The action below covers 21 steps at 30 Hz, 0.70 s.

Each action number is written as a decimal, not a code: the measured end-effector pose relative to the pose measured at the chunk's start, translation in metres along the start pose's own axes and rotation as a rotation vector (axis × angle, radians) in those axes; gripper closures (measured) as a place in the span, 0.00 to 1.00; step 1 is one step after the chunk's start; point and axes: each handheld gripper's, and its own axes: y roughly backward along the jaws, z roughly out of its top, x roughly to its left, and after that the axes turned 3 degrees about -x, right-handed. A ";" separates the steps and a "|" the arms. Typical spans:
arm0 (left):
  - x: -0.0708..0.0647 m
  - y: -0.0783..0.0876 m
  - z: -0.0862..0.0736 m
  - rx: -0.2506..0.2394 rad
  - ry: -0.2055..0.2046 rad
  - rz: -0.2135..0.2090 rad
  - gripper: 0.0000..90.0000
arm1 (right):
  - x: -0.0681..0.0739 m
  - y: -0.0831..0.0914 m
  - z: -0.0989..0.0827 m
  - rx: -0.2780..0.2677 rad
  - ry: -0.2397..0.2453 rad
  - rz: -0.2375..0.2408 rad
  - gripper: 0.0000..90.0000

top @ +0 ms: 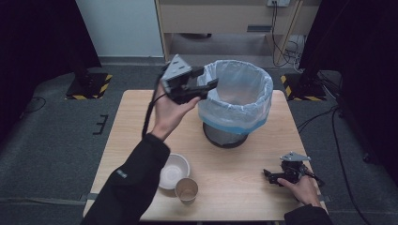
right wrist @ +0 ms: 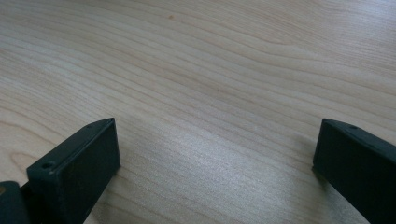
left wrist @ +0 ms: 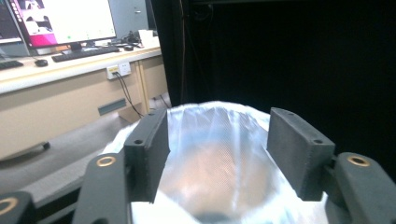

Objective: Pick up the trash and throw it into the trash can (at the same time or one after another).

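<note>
Left gripper [top: 206,83] is up at the near rim of the lined bin [top: 237,101], jaws apart, nothing between them. Right gripper [top: 270,175] rests on the bench [top: 234,185], jaws wide, empty. Bowl [top: 173,171] and paper cup [top: 187,190] sit touching at the front edge. Risk: a jaw snags the liner and tips the bin.

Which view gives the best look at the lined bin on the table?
The high view: the bin shows whole there, with its clear liner folded over the rim and dark base on the table. The left gripper view looks down into its liner between that claw's open jaws, blurred. The right gripper view shows bare wood.
</note>
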 end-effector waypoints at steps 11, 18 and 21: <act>0.014 0.103 -0.105 0.094 0.088 0.082 0.33 | 0.002 0.001 -0.001 0.006 -0.002 0.000 0.01; 0.025 0.127 -0.171 0.229 0.165 0.168 0.32 | 0.002 0.001 -0.001 0.003 0.000 0.001 0.01; 0.025 0.128 -0.186 0.290 0.142 0.188 0.32 | 0.003 0.002 -0.002 0.004 0.002 0.002 0.01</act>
